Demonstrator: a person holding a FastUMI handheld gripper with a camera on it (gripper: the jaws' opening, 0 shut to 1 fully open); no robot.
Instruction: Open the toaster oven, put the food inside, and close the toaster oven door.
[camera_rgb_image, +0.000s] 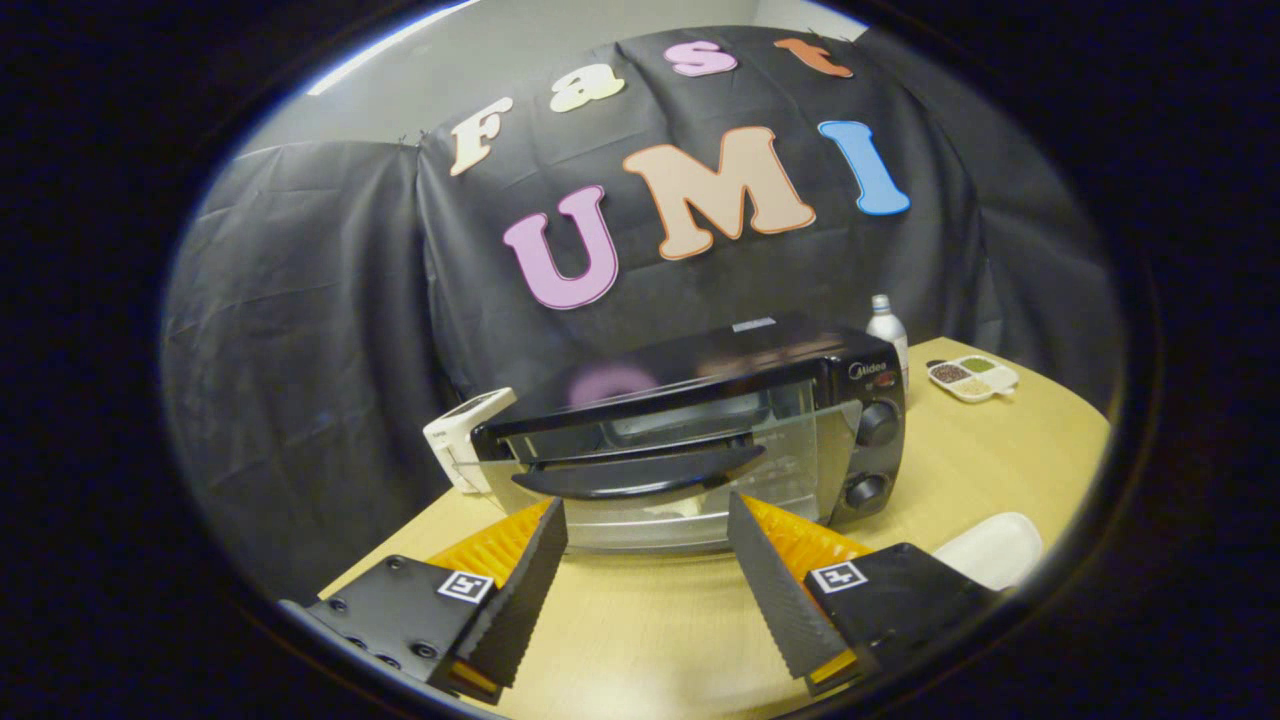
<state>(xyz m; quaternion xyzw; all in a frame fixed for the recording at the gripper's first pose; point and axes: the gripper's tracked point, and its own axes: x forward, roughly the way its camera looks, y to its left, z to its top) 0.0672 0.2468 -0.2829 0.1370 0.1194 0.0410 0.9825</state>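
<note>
A black toaster oven (700, 430) stands on the wooden table (650, 620), just ahead of my fingers. Its glass door is shut, with a curved black handle (640, 478) across the upper part. Two knobs (872, 455) sit on its right panel. My gripper (645, 515) is open, with nothing between the fingers, and its tips are close to the lower part of the door, below the handle. A white dish (990, 550) lies on the table to the right of my right finger; what it holds is hidden.
A white box-like device (462, 435) stands against the oven's left side. Behind the oven's right end is a silver bottle (886, 330). A small white tray (972, 378) with several compartments of seeds lies further right. The table's curved edge runs close on the left.
</note>
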